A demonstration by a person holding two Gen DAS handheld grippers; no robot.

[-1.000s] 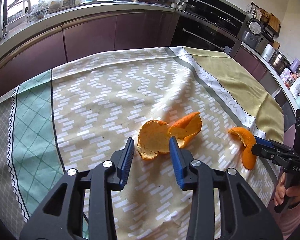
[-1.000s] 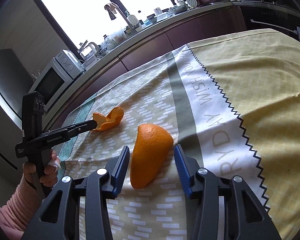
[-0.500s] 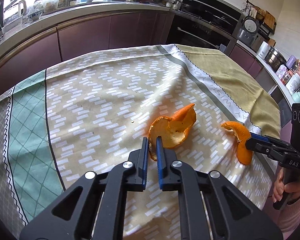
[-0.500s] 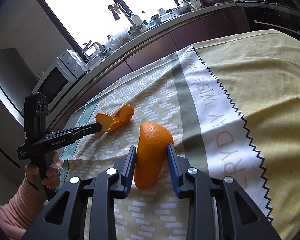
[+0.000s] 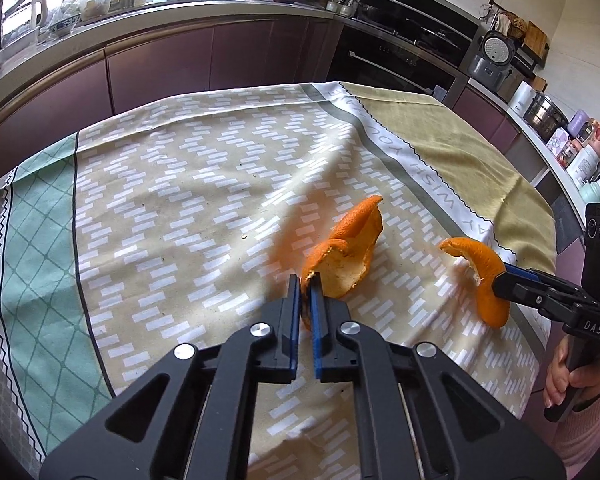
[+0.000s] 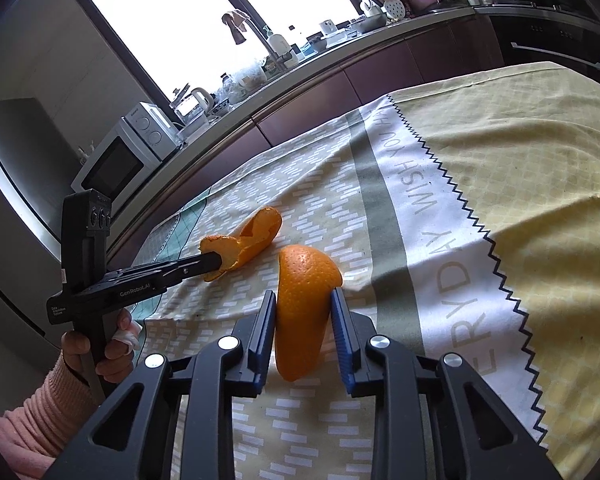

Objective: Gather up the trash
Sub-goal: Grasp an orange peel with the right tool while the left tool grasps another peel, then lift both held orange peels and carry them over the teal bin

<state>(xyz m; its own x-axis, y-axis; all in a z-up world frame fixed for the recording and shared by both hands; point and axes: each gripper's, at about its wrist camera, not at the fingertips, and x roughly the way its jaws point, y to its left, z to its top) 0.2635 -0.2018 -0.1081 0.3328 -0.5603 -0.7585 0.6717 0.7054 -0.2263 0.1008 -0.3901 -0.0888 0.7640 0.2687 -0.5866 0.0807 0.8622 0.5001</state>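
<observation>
Two pieces of orange peel sit on the cloth-covered surface [image 5: 188, 184]. Toward the left, the left tool [image 5: 305, 286] is pressed together on the near edge of the curled peel [image 5: 350, 252], which rests on the beige patterned part of the tablecloth. Just to the right, the right tool [image 6: 303, 302] is closing its jaws on the smooth-skinned peel [image 6: 304, 292], both blue pads against its sides, near the cloth's grey stripe [image 6: 384, 216].
</observation>
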